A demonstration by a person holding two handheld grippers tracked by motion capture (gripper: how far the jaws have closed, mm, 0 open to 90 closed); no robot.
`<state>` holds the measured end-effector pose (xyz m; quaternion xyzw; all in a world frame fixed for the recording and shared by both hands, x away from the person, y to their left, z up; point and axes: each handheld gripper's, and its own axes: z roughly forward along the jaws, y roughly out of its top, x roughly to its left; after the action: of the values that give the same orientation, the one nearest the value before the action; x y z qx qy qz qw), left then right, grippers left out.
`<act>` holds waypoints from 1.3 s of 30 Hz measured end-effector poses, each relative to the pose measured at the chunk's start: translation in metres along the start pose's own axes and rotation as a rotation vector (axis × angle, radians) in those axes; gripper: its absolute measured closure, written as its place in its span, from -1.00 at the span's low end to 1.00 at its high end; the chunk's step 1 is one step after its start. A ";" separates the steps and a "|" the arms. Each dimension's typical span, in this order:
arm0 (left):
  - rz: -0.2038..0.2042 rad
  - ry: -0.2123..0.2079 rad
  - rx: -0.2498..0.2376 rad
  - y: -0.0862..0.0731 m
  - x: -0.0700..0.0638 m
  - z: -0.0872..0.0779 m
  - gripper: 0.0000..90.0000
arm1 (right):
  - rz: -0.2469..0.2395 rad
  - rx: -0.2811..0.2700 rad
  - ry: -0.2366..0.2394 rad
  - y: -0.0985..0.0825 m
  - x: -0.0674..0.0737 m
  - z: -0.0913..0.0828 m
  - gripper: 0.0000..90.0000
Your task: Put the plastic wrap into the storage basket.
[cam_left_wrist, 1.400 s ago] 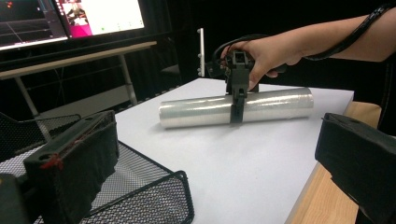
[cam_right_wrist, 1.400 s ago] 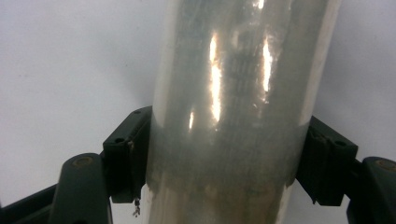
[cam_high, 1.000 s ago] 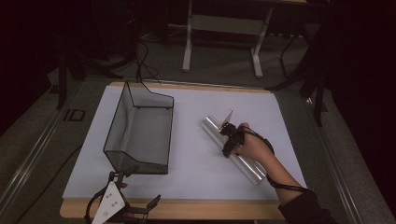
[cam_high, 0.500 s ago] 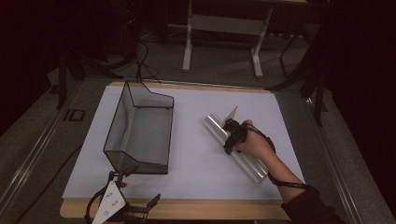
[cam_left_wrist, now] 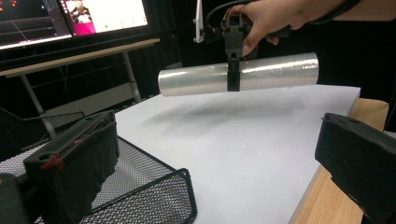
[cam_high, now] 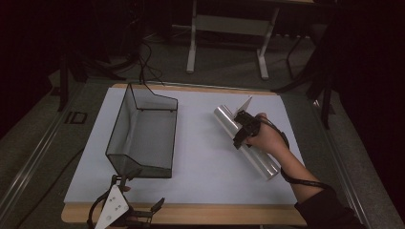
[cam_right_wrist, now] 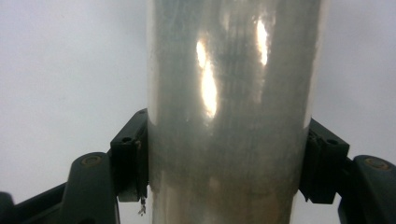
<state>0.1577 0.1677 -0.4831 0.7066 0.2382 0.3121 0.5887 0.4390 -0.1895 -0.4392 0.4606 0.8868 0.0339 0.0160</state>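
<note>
A shiny roll of clear film (cam_high: 261,163) hangs level above the white table top (cam_high: 200,176), and my right gripper (cam_high: 241,134) is shut on it near its middle. In the right gripper view the roll (cam_right_wrist: 233,93) runs straight up between both pads (cam_right_wrist: 133,158), which press on its sides. The left gripper view shows the roll (cam_left_wrist: 275,72) in the air with the right gripper (cam_left_wrist: 232,77) clamped across it from above. My left gripper (cam_high: 138,193) rests at the table's near left edge by the mesh tray, open with nothing between its fingers (cam_left_wrist: 70,163).
A black wire-mesh tray (cam_high: 119,131) stands on the left half of the table, its near corner close to my left gripper. The table's wooden edge (cam_high: 215,213) runs along the front. A metal stand (cam_high: 224,24) and cables lie on the floor behind.
The right hand has lifted the roll off the table; roll and hand now sit a little higher in the high view. The left gripper has not moved.
</note>
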 end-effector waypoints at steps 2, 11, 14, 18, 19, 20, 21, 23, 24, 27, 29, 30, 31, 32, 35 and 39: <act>0.001 0.000 0.000 0.000 0.000 0.000 -1.00 | 0.008 -0.001 0.011 0.002 0.000 -0.006 -0.29; -0.001 0.001 -0.003 0.000 0.000 0.000 -1.00 | 0.051 -0.035 0.060 0.017 0.003 -0.031 -0.28; 0.002 0.001 -0.006 0.001 0.000 0.000 -1.00 | 0.067 -0.079 0.099 0.022 0.005 -0.040 -0.28; -0.002 0.002 -0.008 0.001 0.000 0.000 -1.00 | 0.081 -0.111 0.113 0.031 0.013 -0.050 -0.29; -0.001 0.004 -0.008 0.001 0.000 0.000 -1.00 | 0.079 -0.114 0.112 0.033 0.015 -0.052 -0.28; 0.002 0.003 -0.009 0.001 0.000 0.000 -1.00 | 0.074 -0.123 0.112 0.035 0.017 -0.054 -0.28; 0.002 0.003 -0.010 0.001 0.000 0.000 -1.00 | 0.075 -0.121 0.117 0.038 0.020 -0.056 -0.28; 0.005 0.003 -0.009 0.001 -0.001 -0.001 -1.00 | 0.075 -0.136 0.122 0.044 0.026 -0.060 -0.28; 0.006 0.003 -0.009 0.001 -0.001 -0.001 -1.00 | 0.071 -0.144 0.121 0.047 0.029 -0.061 -0.28; 0.007 0.009 -0.013 0.001 0.000 -0.001 -1.00 | 0.082 -0.168 0.134 0.056 0.038 -0.064 -0.29; 0.008 0.012 -0.020 0.001 0.000 -0.002 -1.00 | 0.084 -0.171 0.138 0.059 0.041 -0.065 -0.29; 0.008 0.011 -0.032 0.001 0.000 -0.002 -1.00 | 0.085 -0.177 0.138 0.061 0.044 -0.065 -0.29; 0.011 0.013 -0.035 0.000 0.000 -0.003 -1.00 | 0.093 -0.182 0.152 0.067 0.048 -0.066 -0.28; 0.007 0.008 -0.043 0.000 0.000 -0.003 -1.00 | 0.095 -0.194 0.146 0.069 0.052 -0.067 -0.28; 0.007 0.010 -0.044 0.000 0.000 -0.003 -1.00 | 0.101 -0.217 0.168 0.078 0.060 -0.069 -0.29; 0.013 0.013 -0.038 0.000 0.000 -0.003 -1.00 | 0.105 -0.249 0.177 0.088 0.070 -0.073 -0.29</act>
<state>0.1554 0.1696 -0.4831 0.6949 0.2314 0.3250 0.5983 0.4660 -0.0852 -0.3596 0.4959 0.8485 0.1846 -0.0070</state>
